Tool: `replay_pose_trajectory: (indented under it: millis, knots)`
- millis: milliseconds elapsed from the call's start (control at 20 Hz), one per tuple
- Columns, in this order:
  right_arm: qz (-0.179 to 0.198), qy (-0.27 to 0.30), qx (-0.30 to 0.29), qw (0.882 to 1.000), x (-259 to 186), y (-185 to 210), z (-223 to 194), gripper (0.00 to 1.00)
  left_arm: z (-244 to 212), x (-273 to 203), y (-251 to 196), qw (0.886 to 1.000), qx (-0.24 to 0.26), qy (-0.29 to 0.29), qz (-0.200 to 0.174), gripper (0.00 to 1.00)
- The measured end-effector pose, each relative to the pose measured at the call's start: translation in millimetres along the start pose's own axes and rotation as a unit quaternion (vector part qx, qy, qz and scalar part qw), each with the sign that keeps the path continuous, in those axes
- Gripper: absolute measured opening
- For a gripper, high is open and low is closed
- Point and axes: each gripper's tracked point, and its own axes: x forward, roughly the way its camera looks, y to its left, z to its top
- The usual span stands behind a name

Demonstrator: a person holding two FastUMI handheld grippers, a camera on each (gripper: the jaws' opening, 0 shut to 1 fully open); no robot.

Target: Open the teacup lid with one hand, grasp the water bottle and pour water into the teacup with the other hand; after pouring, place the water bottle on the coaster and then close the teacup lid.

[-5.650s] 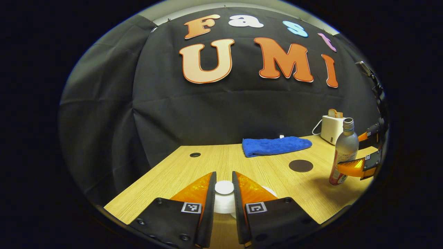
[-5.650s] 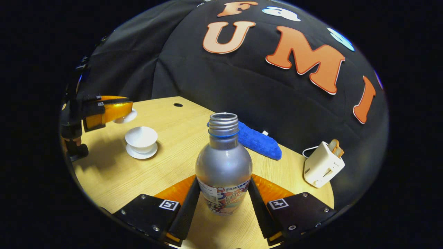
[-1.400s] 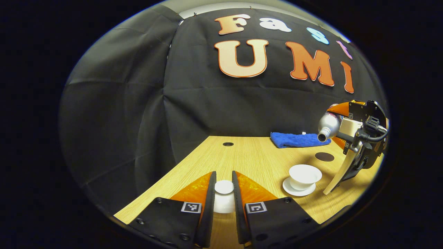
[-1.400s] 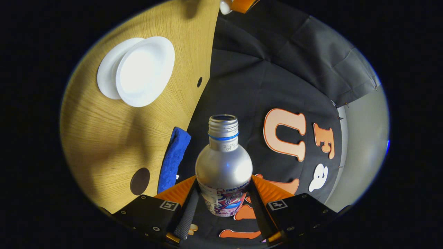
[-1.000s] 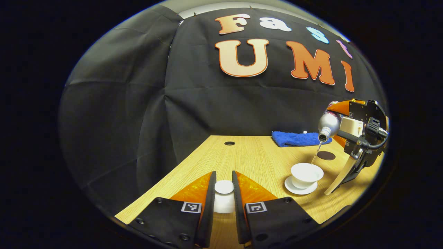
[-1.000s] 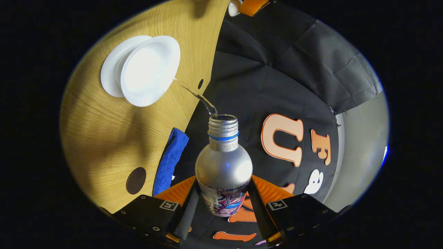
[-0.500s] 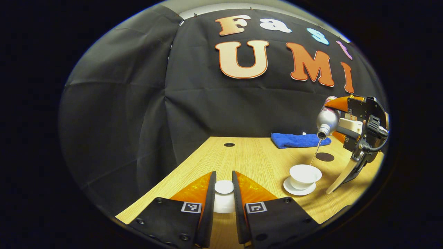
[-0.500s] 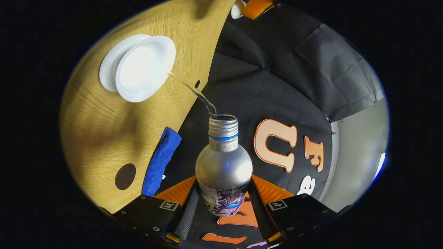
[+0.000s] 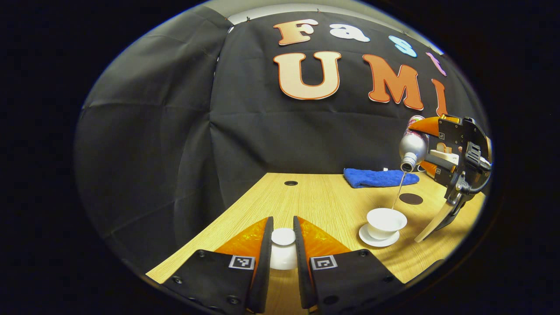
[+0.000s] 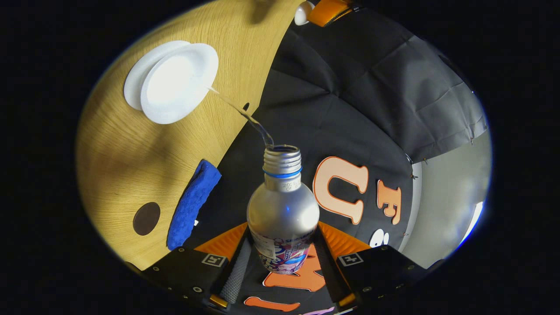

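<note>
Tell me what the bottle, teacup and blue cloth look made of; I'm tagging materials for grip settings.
Bottle: likely aluminium, matte silver with soft highlights, printed label. Teacup: looks like glazed white porcelain, smooth and glossy. Blue cloth: apparently terry or microfibre, nubby pile.

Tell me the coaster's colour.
Dark brown coaster, a plain round disc, clearest in the right gripper view.

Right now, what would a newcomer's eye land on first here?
The thin stream of water falling from the tilted silver metal bottle, gripped by the right gripper, into the open white teacup on its saucer. Next, the left gripper holding the white lid above the wooden table.
</note>
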Motion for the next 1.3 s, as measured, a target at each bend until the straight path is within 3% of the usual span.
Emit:
replay_pose_trajectory:
  millis: [900, 1300]
  knots:
    - [-0.008, -0.022, -0.033, 0.999, -1, 5, 11, 0.77, 2, -3, -3, 1.0, 0.001, 0.002, -0.002, 0.32]
    - [0.007, -0.032, 0.001, 0.999, -7, 13, 18, 0.78, 5, -7, -6, 1.0, 0.005, -0.002, 0.0, 0.32]
